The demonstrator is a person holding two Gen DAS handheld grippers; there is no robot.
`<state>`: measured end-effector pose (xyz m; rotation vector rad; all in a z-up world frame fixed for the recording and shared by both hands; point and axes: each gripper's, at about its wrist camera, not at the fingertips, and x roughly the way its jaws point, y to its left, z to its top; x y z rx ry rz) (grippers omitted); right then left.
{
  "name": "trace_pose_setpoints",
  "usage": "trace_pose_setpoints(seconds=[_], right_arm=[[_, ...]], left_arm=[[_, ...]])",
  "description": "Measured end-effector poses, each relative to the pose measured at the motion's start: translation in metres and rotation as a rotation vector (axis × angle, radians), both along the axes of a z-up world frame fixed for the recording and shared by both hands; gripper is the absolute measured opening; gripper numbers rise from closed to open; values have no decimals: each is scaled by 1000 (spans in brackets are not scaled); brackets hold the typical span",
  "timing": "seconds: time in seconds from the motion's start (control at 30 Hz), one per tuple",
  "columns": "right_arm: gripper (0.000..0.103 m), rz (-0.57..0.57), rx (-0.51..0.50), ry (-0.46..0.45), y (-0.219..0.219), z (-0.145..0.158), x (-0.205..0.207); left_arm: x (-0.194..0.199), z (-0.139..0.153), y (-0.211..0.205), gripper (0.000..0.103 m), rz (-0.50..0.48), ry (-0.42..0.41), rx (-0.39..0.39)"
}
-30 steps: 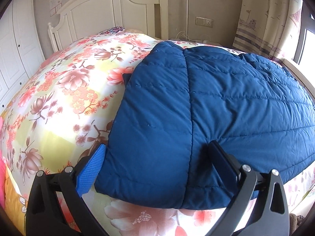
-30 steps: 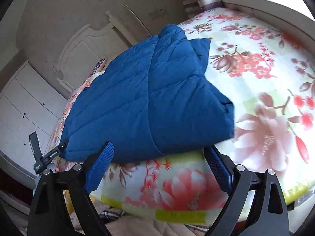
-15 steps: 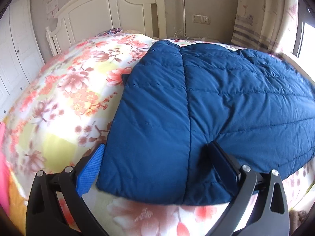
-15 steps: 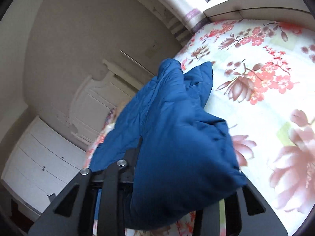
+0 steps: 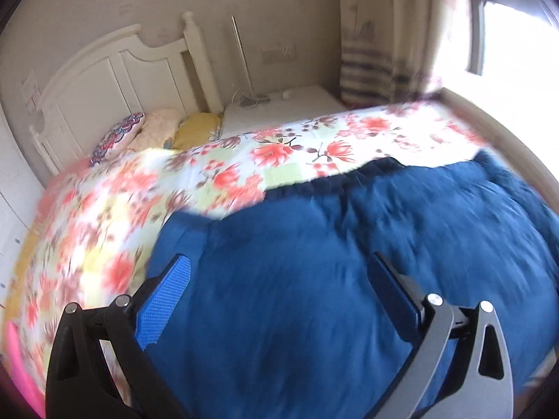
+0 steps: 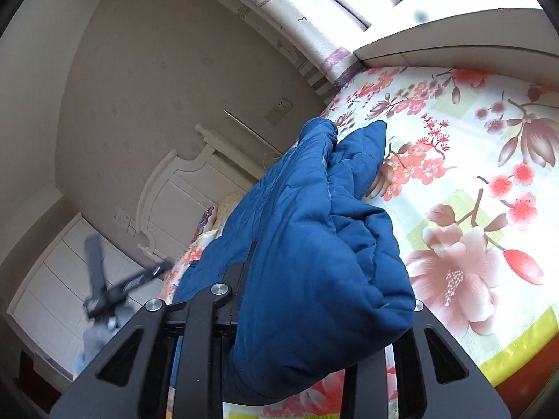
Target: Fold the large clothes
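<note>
A blue quilted jacket (image 5: 384,216) lies spread on the floral bedspread (image 5: 244,160). My left gripper (image 5: 279,262) hovers open above its near part, with nothing between the blue pads (image 5: 164,300); this view is blurred by motion. In the right wrist view, my right gripper (image 6: 314,310) is shut on a bunched edge of the jacket (image 6: 314,227), which is lifted and folds over the fingers, hiding their tips. The rest of the jacket trails back toward the headboard. The left gripper (image 6: 115,286) shows as a dark blur at the left.
A white headboard (image 5: 115,70) with pillows (image 5: 153,129) stands at the far end of the bed. A white nightstand (image 5: 279,104) and a curtain (image 5: 377,70) are beside it. White wardrobe doors (image 6: 52,296) line the left side. A window ledge (image 6: 454,56) borders the bed.
My right gripper closed on the jacket's edge and raised it off the bed. My left gripper rose and swept across the jacket, so the headboard now sits farther off at the left.
</note>
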<state>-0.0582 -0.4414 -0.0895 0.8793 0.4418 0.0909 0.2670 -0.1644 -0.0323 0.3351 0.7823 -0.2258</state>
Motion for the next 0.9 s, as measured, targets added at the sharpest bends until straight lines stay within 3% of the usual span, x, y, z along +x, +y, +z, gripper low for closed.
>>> trace_pose_setpoints(seconds=[0.17, 0.23, 0.3, 0.43, 0.53, 0.7, 0.77, 0.83, 0.9], right_arm=[[30, 9, -32, 7, 0, 2, 1], [31, 16, -45, 10, 0, 2, 3], [31, 22, -58, 13, 0, 2, 6], [31, 23, -47, 19, -4, -4, 9], [31, 18, -52, 20, -2, -2, 12], [31, 9, -85, 19, 4, 8, 12], [31, -1, -120, 24, 8, 16, 12], [31, -17, -206, 12, 24, 38, 18], [31, -16, -323, -25, 50, 67, 26]], left_arm=[[86, -54, -53, 101, 79, 118, 132], [98, -66, -55, 101, 96, 146, 116], [95, -65, -53, 100, 86, 121, 106], [53, -42, -41, 99, 33, 34, 45], [-9, -32, -30, 100, -36, -37, 41], [-109, -56, 3, 100, -98, -112, 70], [-137, -58, 27, 100, -125, -122, 23], [-155, -61, 43, 100, -243, -57, -48], [-161, -61, 64, 100, -282, -14, -67]])
